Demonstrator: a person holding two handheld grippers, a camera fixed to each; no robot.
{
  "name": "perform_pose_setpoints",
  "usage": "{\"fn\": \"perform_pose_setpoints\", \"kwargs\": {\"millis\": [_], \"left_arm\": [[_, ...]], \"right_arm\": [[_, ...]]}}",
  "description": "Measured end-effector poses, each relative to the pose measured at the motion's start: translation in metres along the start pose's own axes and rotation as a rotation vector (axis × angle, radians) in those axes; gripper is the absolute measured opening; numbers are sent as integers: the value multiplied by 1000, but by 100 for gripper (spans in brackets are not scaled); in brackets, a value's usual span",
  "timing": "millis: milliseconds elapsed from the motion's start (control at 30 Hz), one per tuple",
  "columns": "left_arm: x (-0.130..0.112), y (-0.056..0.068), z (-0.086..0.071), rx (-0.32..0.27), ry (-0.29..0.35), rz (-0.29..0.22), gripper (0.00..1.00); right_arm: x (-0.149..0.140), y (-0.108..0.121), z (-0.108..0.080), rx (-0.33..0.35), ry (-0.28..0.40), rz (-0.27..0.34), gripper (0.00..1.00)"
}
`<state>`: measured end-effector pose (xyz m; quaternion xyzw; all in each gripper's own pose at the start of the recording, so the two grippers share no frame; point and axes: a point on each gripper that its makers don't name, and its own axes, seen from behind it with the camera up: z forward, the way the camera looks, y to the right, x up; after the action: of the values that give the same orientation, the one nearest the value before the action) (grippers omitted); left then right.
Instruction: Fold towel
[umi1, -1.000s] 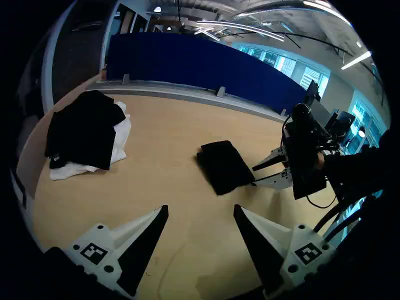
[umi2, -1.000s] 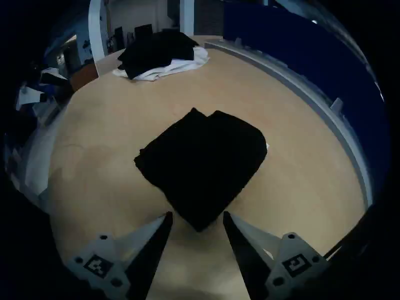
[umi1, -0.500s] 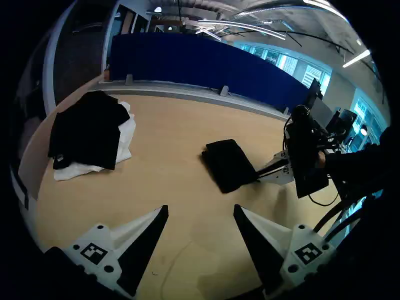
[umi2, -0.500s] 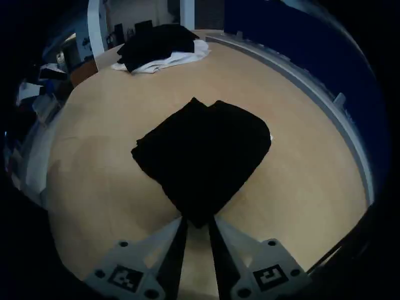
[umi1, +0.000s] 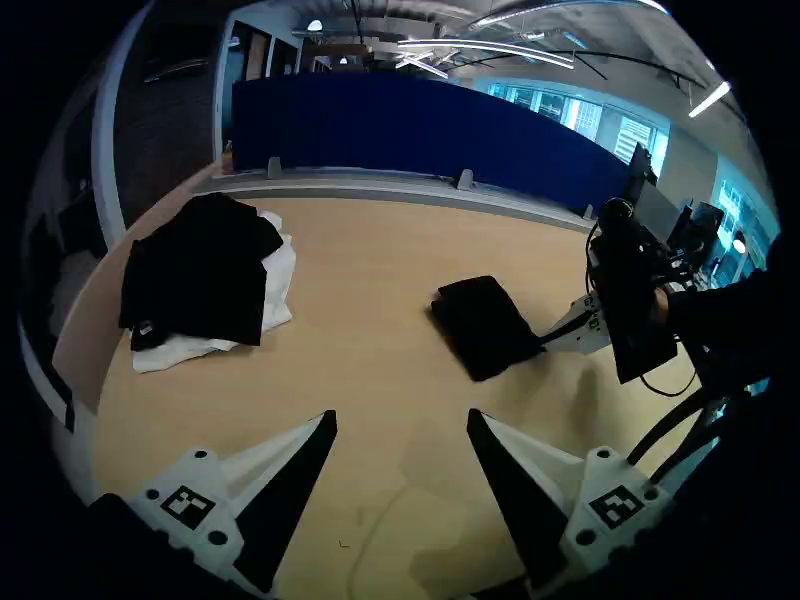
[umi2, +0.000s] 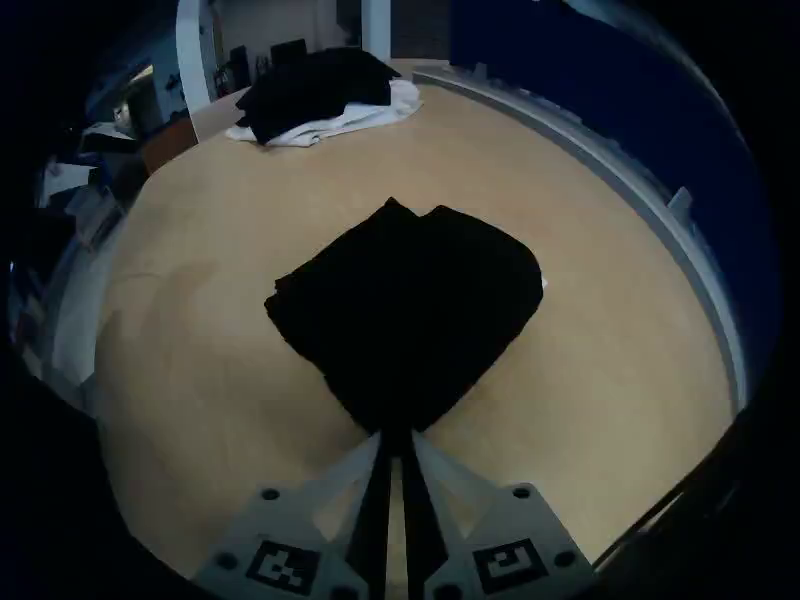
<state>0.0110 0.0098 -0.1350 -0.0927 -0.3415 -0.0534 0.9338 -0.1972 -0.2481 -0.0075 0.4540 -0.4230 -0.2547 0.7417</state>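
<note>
The light wooden table carries a folded black towel right of centre, and a heap of black and white cloths far left.

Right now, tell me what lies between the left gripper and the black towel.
Only bare tabletop, as the left gripper view shows: nothing lies between the open left gripper and the black towel.

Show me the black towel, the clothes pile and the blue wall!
black towel (umi2: 410, 310): right gripper view, middle of its top.
clothes pile (umi1: 200, 275): left gripper view, black top layer.
blue wall (umi1: 420, 125): left gripper view, middle of panel.
</note>
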Motion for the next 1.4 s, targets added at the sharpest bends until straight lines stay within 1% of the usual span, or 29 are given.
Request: {"fn": "perform_pose_setpoints", "kwargs": {"millis": [100,167,300,500,633,800,933,1100,1200,1400], "left_arm": [[0,-1,-1,-1,1,-7,97],[1,-1,-1,-2,2,-9,97],[3,0,-3,-4,7,-6,97],[11,2,-5,-12,19,-3,97],[19,6,-6,-22,31,2,97],[28,12,-7,-36,47,10,97],[34,19,-7,-49,57,14,97],[40,27,-7,-65,64,19,97],[41,31,-7,-72,65,22,97],[39,35,-8,-75,58,24,97]], "right_arm": [[7,2,-5,-7,15,-4,6],[15,2,-12,-13,32,-9,6],[40,7,-31,-37,85,-15,5],[87,21,-74,-75,182,-7,5],[116,34,-109,-107,239,-5,5],[138,50,-145,-145,284,0,5],[140,64,-165,-179,294,10,5],[132,86,-180,-216,295,37,5],[122,101,-189,-235,288,60,5],[91,132,-210,-273,252,96,5]]}}
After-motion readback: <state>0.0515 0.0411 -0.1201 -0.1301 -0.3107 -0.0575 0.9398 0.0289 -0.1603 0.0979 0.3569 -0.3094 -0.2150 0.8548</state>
